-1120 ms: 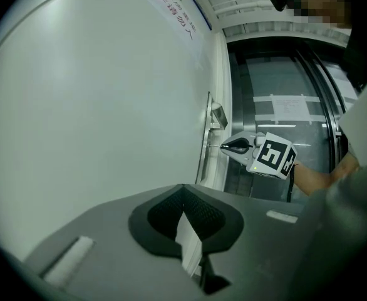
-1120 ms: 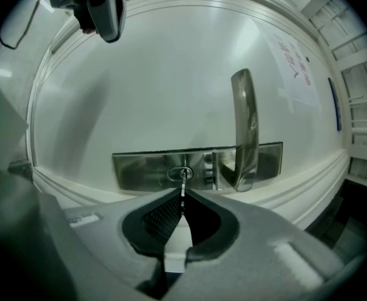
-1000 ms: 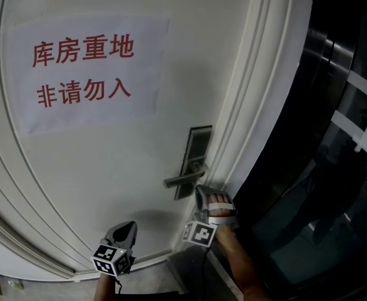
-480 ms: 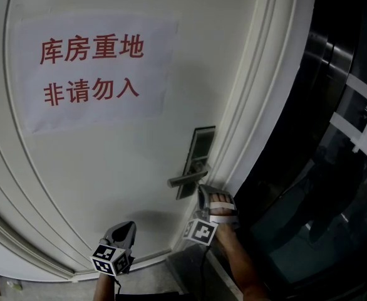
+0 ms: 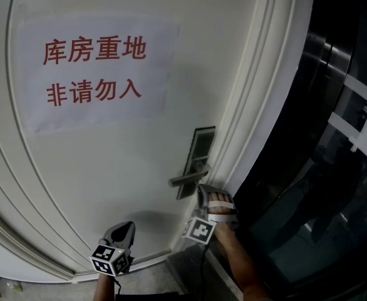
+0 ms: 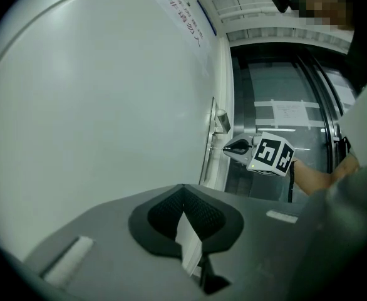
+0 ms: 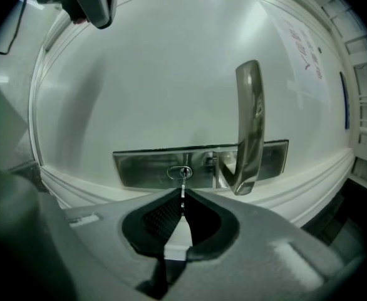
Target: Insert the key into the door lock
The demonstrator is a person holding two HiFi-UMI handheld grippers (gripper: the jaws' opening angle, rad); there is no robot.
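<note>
Right gripper [image 7: 183, 197] clamped on key [image 7: 183, 184], keyhole [image 7: 179, 172] dead ahead so the blade feeds straight, tip apparently in the slot; left gripper [image 6: 183, 199] closed, empty, parked aside.

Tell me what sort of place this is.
Likely an indoor corridor outside a storeroom: a white door bears a paper notice in red characters forbidding entry, with a lever handle and dark glass panels beside it.

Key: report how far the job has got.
Done: the right tool is shut on the key, lined up with the keyhole. In hand: the tip is at the keyhole, but most of the key's length shows outside. Left: push it fully in. The left tool hangs shut, away from the keyhole.
</note>
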